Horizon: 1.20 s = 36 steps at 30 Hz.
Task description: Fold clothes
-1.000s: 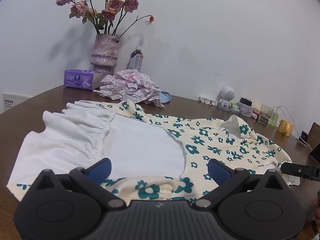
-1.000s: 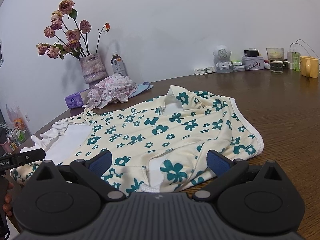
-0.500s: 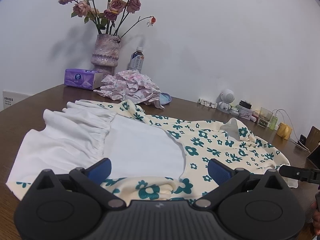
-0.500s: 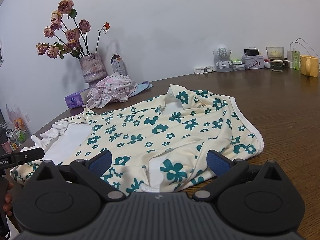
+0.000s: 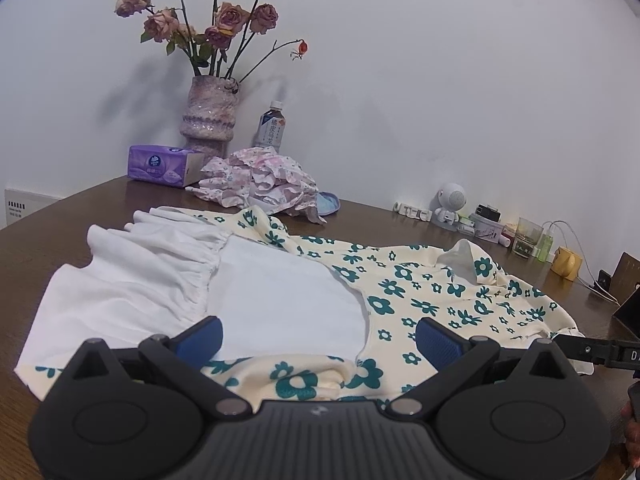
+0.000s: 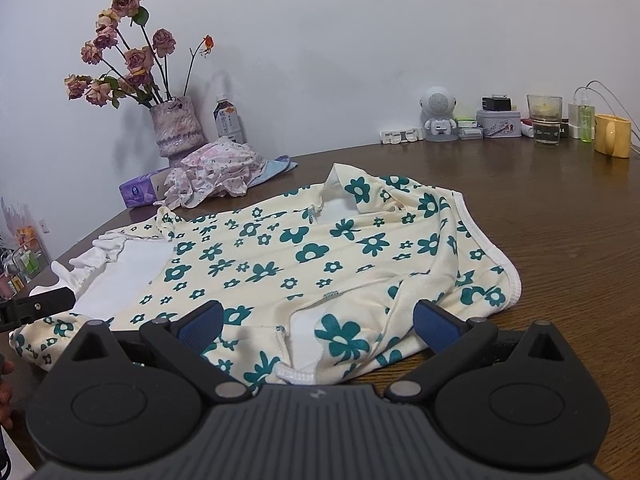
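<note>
Nearest the lenses, the left gripper [image 5: 318, 338] and right gripper [image 6: 316, 322] are hovering with jaws spread wide, ribbed blue pads grasping nothing, above the near hem of a cream dress [image 6: 280, 256] printed with teal flowers. The soft knit garment is lying rumpled across a dark, glossy wood-grain table [image 6: 560, 216]; in the left wrist view its white gathered lining [image 5: 152, 276] is spilling out at 10 o'clock. Beyond it, at 11 o'clock, a crumpled pink floral garment [image 5: 260, 184] is sitting beside a purple tissue pack [image 5: 162, 165], a textured lilac vase [image 5: 208, 114] of faded roses and a plastic bottle [image 5: 272, 130] against the white wall.
</note>
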Each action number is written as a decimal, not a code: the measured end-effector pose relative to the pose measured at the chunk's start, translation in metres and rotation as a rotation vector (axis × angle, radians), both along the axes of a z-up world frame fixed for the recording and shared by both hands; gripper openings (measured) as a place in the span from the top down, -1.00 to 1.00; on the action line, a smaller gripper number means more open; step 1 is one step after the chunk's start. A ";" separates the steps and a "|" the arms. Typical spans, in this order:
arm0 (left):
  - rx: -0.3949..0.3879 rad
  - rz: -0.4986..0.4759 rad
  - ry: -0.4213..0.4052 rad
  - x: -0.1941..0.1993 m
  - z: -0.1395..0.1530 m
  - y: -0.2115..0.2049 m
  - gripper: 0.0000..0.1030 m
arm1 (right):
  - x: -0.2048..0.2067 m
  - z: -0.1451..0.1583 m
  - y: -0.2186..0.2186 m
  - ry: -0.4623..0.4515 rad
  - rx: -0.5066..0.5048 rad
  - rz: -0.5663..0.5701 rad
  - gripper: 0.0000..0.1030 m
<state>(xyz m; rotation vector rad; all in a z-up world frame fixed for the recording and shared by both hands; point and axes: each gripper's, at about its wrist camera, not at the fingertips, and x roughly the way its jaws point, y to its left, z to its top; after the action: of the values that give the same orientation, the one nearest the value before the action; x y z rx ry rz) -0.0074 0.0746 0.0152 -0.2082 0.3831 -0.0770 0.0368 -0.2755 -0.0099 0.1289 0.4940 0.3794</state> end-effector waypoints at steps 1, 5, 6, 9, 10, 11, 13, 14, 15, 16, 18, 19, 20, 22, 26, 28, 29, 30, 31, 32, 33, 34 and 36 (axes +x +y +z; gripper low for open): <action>0.002 0.001 -0.002 0.000 0.000 0.000 -1.00 | 0.000 0.000 0.000 0.001 -0.001 0.004 -0.99; 0.008 0.001 -0.004 -0.001 0.000 -0.001 -1.00 | 0.000 0.000 0.000 0.000 -0.001 0.010 -0.99; 0.008 0.001 -0.004 -0.001 0.000 -0.001 -1.00 | 0.000 0.000 0.000 0.000 -0.001 0.011 -0.99; 0.005 -0.003 -0.005 -0.001 0.000 0.000 -1.00 | 0.000 0.000 0.000 0.001 -0.001 0.010 -0.99; 0.004 -0.003 -0.005 0.000 0.000 0.000 -1.00 | 0.000 0.000 0.000 0.002 0.001 0.010 -0.99; 0.003 -0.004 -0.004 0.000 0.000 0.000 -1.00 | 0.000 0.000 0.000 0.003 0.002 0.009 -0.99; 0.001 -0.006 -0.004 0.000 0.000 0.001 -1.00 | 0.000 0.000 -0.001 0.004 0.004 0.008 -0.99; 0.001 -0.006 -0.004 0.000 0.000 0.001 -1.00 | 0.000 0.000 -0.001 0.004 0.004 0.007 -0.99; 0.000 -0.007 -0.004 0.000 0.000 0.001 -1.00 | 0.000 0.000 -0.001 0.003 0.003 0.007 -0.99; -0.001 -0.007 -0.005 0.000 0.000 0.001 -1.00 | 0.000 0.000 -0.001 0.003 0.001 0.007 -0.99; -0.003 -0.007 -0.004 0.000 0.000 0.001 -1.00 | 0.000 0.000 0.000 0.004 -0.001 0.006 -0.99; -0.004 -0.007 -0.003 0.001 0.000 0.002 -1.00 | 0.000 0.000 0.000 0.004 0.000 0.006 -0.99; -0.005 -0.007 -0.002 0.001 0.000 0.002 -1.00 | 0.000 0.000 -0.001 0.005 0.000 0.007 -0.99; -0.006 -0.008 -0.002 0.001 0.000 0.002 -1.00 | 0.001 0.000 -0.001 0.008 0.001 0.008 -0.99; -0.009 -0.010 0.001 0.001 0.000 0.002 -1.00 | 0.002 0.000 -0.002 0.013 0.005 0.010 -0.99; -0.010 -0.010 0.003 0.002 0.000 0.002 -1.00 | 0.002 -0.001 -0.002 0.015 0.009 0.013 -0.99; -0.010 -0.010 0.003 0.002 -0.001 0.002 -1.00 | 0.003 -0.001 -0.002 0.016 0.010 0.013 -0.99; -0.010 -0.010 0.004 0.002 -0.001 0.002 -1.00 | 0.003 -0.001 -0.002 0.017 0.011 0.014 -0.99; -0.010 -0.010 0.005 0.002 -0.001 0.002 -1.00 | 0.003 -0.001 -0.002 0.018 0.012 0.014 -0.99; -0.010 -0.010 0.005 0.002 -0.001 0.002 -1.00 | 0.003 -0.001 -0.002 0.019 0.013 0.014 -0.99; -0.010 -0.010 0.005 0.002 -0.001 0.002 -1.00 | 0.003 -0.001 -0.003 0.019 0.013 0.014 -0.99; -0.010 -0.010 0.005 0.002 -0.001 0.002 -1.00 | 0.003 -0.001 -0.003 0.019 0.013 0.015 -0.99; -0.011 -0.009 0.007 0.002 -0.001 0.002 -1.00 | 0.003 -0.001 -0.003 0.020 0.014 0.016 -0.99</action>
<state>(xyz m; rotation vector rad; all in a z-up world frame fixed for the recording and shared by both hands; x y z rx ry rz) -0.0053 0.0767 0.0145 -0.2173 0.3906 -0.0875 0.0402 -0.2786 -0.0109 0.1425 0.5119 0.3977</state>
